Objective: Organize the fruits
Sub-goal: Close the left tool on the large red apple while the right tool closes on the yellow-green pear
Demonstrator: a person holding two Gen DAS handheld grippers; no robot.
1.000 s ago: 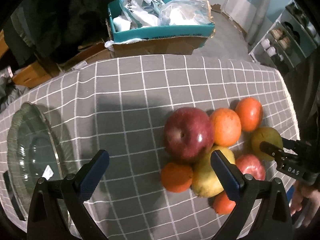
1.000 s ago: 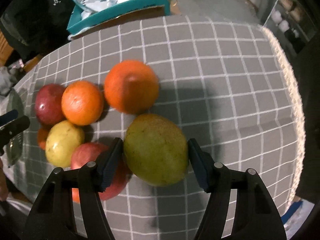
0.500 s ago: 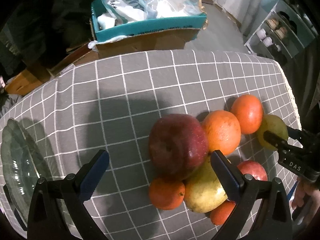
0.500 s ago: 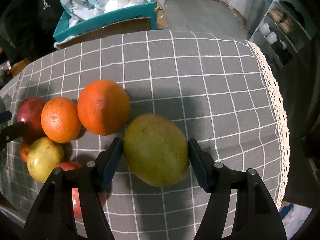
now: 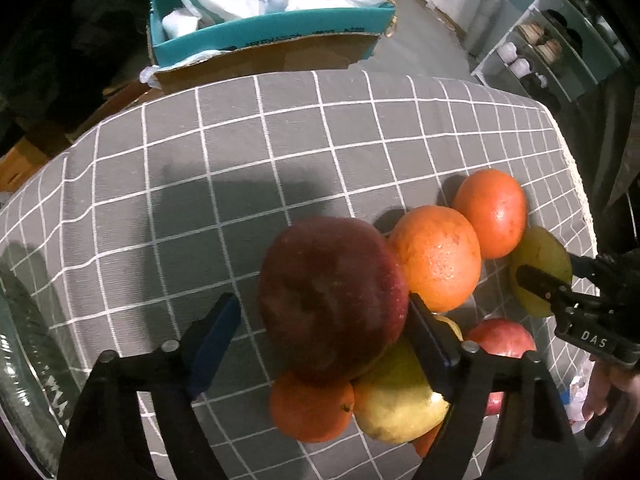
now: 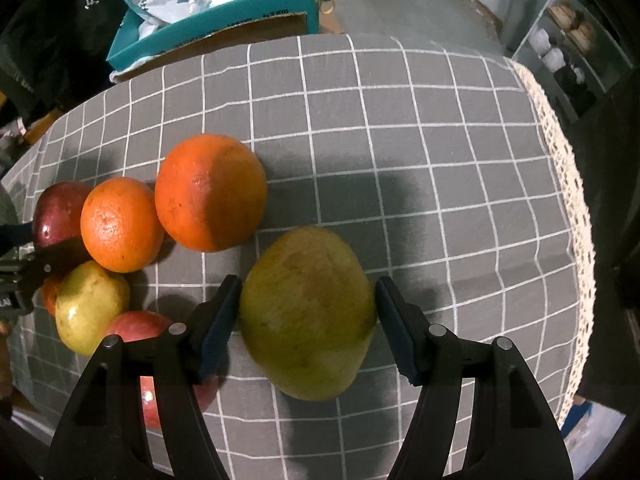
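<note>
Several fruits huddle on the grey checked tablecloth (image 5: 240, 168). My left gripper (image 5: 322, 304) straddles a dark red apple (image 5: 328, 296). Its jaws are closing: the right pad touches the apple, the left pad stands just off it. Beside the apple lie two oranges (image 5: 436, 256) (image 5: 492, 212), a small orange (image 5: 312, 408), a yellow pear (image 5: 396, 396) and a red apple (image 5: 500, 340). My right gripper (image 6: 307, 286) is shut on a green-yellow mango (image 6: 308, 320), with both pads pressed on its sides.
A glass bowl (image 5: 24, 360) sits at the table's left edge. Behind the table stands a teal box with plastic bags (image 5: 272, 32). The cloth's lace hem (image 6: 568, 200) marks the right edge. A person's hand (image 5: 604, 400) holds the right gripper.
My left gripper came down over the dark red apple, and its jaws narrowed from wide open. The right gripper kept its hold on the mango and barely moved.
</note>
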